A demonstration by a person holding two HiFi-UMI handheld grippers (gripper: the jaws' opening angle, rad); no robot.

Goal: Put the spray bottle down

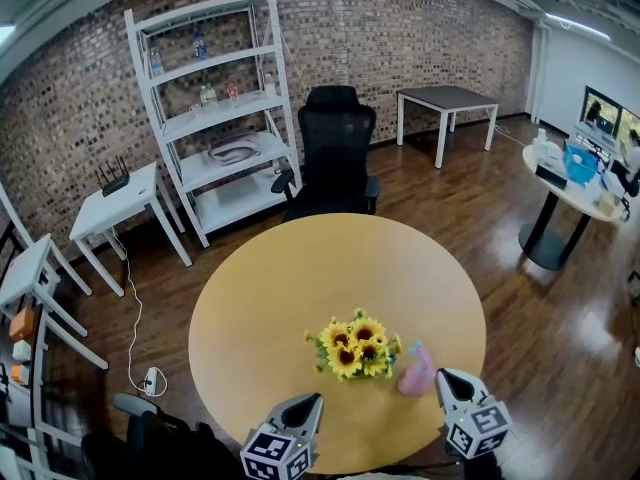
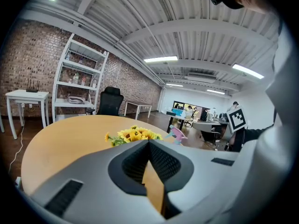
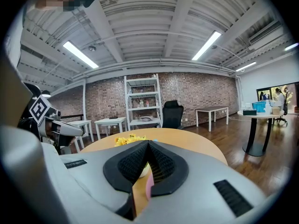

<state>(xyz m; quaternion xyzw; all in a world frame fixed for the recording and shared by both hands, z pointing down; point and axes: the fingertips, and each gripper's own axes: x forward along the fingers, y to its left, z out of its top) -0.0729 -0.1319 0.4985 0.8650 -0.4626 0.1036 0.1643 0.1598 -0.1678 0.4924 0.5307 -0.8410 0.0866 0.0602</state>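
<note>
A pink spray bottle (image 1: 416,370) stands upright on the round wooden table (image 1: 300,288), just right of a bunch of sunflowers (image 1: 358,346). My right gripper (image 1: 443,376) is right beside the bottle, its jaws shut with nothing between them. In the right gripper view only a pink sliver of the spray bottle (image 3: 149,186) shows below the closed tips of that gripper (image 3: 148,143). My left gripper (image 1: 312,400) hovers at the table's near edge, in front of the flowers, also shut and empty. In the left gripper view the spray bottle (image 2: 177,133) stands beyond the sunflowers (image 2: 134,134).
A black office chair (image 1: 335,158) stands behind the table. White shelving (image 1: 215,108) lines the brick wall, with a small white table (image 1: 115,203) to its left. A grey table (image 1: 447,98) and a round side table (image 1: 570,183) stand at the right.
</note>
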